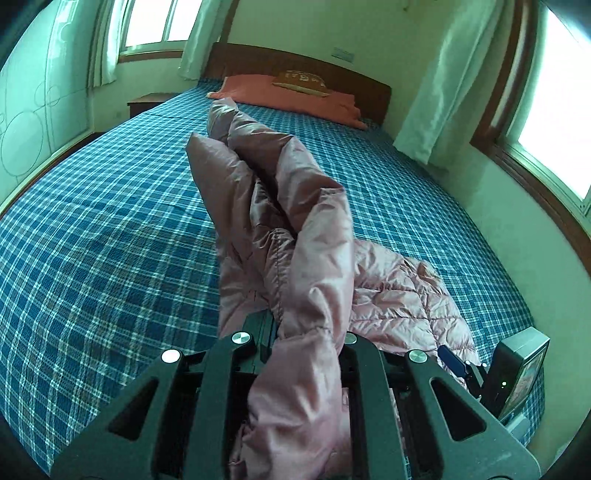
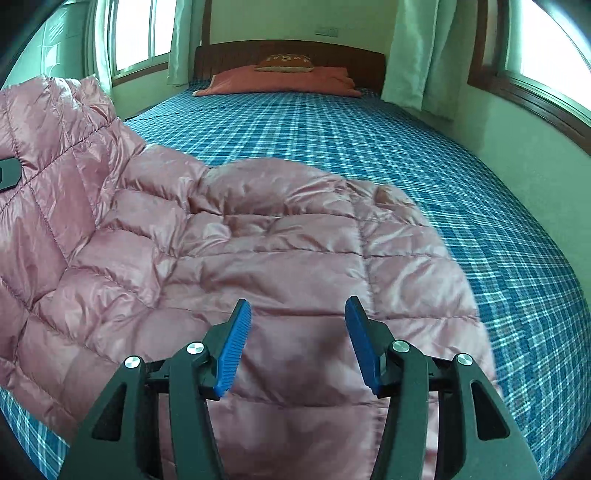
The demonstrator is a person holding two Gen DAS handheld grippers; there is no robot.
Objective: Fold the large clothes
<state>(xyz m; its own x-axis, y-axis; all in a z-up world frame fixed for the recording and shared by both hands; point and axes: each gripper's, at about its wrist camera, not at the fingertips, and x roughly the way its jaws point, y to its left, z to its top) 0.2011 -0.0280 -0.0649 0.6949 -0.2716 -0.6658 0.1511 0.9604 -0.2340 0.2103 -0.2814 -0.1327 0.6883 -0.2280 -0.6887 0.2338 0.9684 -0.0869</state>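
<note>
Folding the pink down jacket on the plaid bed

We're clamping bunched fabric in the left gripper; the right gripper is gaping empty. It looks puffy, light, slippery, so we're aiming for the hem.

A home bedroom: a bed with plaid sheet, wooden headboard, pillow and curtained windows.

Glossy quilted pink down jacket shines on matt woven plaid bedsheet; ribbed blue pads, polished wooden headboard at upper centre.
</note>
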